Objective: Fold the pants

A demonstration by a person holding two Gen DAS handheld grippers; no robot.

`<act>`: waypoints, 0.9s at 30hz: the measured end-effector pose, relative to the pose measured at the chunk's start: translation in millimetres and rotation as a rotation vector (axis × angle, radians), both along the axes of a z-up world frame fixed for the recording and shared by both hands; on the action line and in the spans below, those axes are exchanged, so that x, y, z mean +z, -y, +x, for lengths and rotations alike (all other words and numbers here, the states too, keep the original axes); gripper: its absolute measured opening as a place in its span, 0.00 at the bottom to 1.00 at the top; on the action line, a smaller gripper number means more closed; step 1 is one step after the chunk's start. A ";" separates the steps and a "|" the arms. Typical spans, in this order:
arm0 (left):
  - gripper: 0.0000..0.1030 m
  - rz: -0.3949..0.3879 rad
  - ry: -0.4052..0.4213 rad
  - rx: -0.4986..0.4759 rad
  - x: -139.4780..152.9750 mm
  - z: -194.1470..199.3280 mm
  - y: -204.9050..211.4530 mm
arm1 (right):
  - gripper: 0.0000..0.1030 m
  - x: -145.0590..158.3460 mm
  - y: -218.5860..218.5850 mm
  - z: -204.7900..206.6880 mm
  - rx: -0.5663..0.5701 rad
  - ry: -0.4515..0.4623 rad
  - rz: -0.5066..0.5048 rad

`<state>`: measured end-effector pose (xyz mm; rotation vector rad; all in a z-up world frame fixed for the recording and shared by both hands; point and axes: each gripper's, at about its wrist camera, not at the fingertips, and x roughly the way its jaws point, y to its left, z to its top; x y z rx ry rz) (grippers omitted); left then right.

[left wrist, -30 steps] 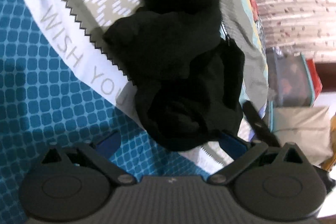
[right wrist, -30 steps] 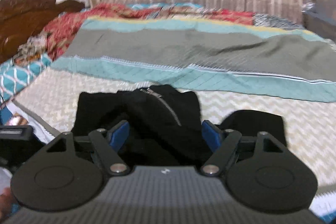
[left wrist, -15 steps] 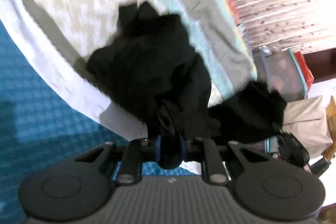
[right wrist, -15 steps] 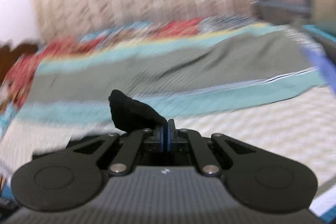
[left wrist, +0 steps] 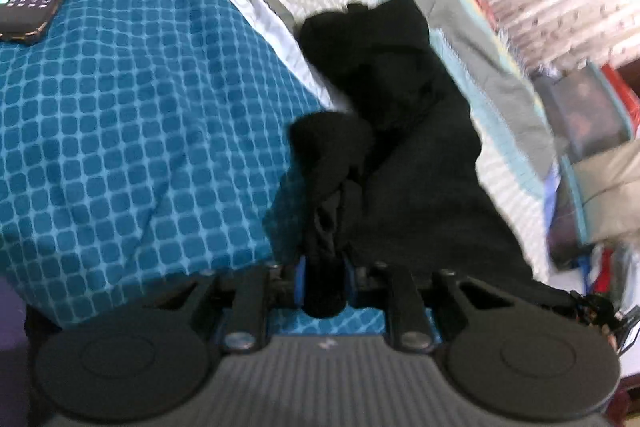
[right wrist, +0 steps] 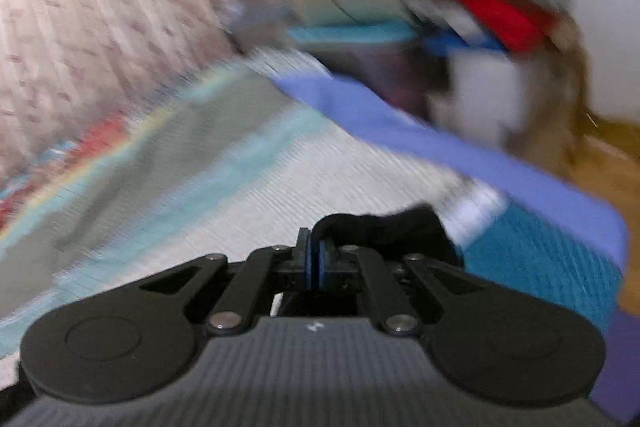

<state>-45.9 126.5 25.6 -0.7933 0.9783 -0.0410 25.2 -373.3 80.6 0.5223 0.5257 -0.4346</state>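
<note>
The black pants (left wrist: 404,131) lie bunched on the bed (left wrist: 132,115). The left hand-held gripper (left wrist: 323,281), tilted downward, pinches a thick fold while its jaws ease apart. The right hand-held gripper (right wrist: 314,265) is clamped on another edge (right wrist: 384,227).

A fold of the black pants (right wrist: 384,227) is pinched between the blue pads of the right gripper (right wrist: 314,263), which are closed on it. Beyond, a striped bedspread (right wrist: 168,163) is seen, heavily blurred, with a patterned curtain (right wrist: 100,7) behind and a violet-blue cloth (right wrist: 440,143) lying across the bed edge.
</note>
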 end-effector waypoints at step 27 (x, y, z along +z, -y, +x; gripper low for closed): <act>0.72 0.075 0.081 -0.085 -22.3 93.7 -22.4 | 0.56 28.3 -212.5 90.1 0.725 0.053 -0.139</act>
